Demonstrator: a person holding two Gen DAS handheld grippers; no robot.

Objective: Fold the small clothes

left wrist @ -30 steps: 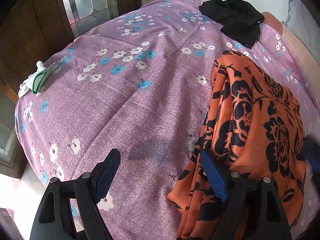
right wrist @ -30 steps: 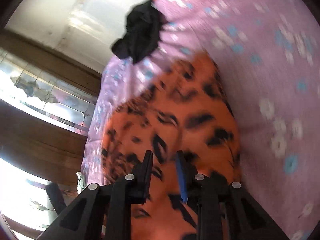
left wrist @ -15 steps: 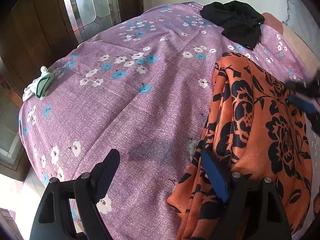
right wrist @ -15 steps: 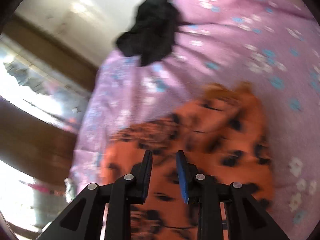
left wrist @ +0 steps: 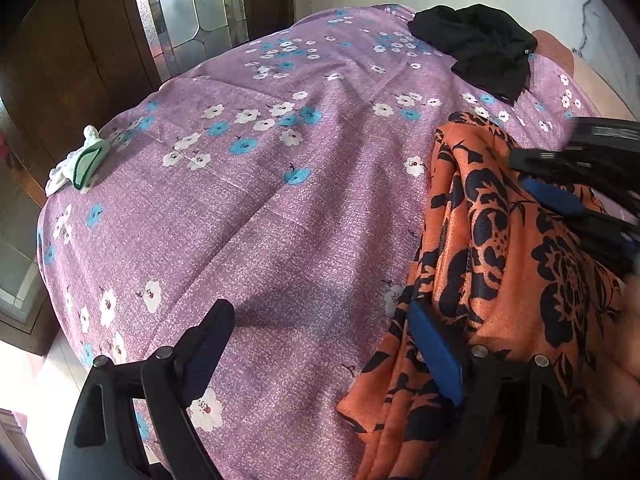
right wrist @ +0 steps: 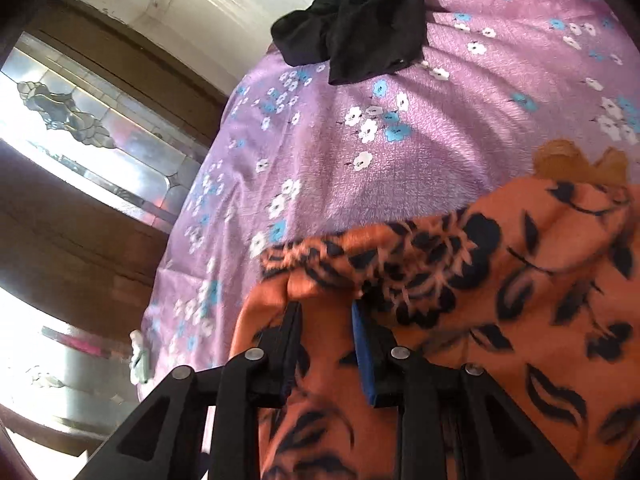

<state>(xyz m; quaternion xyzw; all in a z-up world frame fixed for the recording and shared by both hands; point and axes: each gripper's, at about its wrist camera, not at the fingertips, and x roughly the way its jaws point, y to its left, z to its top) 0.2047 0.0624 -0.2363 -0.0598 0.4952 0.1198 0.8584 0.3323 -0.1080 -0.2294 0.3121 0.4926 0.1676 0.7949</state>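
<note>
**Orange garment positioned for folding on the bed**

The bed, covered by a purple floral sheet, carries every item in view. Its broad bare area to the left of the work probably serves as laying-out room.

The orange garment with black floral print lies bunched in long folds along the near right part of the bed. It is not yet flattened, so spreading appears to be the step in hand.

A black garment sits crumpled at the far end, well apart, likely waiting its turn. A small white-and-green cloth item rests at the far left edge.

The left hand-held gripper hangs over the sheet with fingers wide apart; one finger is at the orange fabric's near edge.

The right hand-held gripper has its fingers a narrow gap apart over the orange fabric. Whether cloth lies pinched between them cannot be told.
</note>
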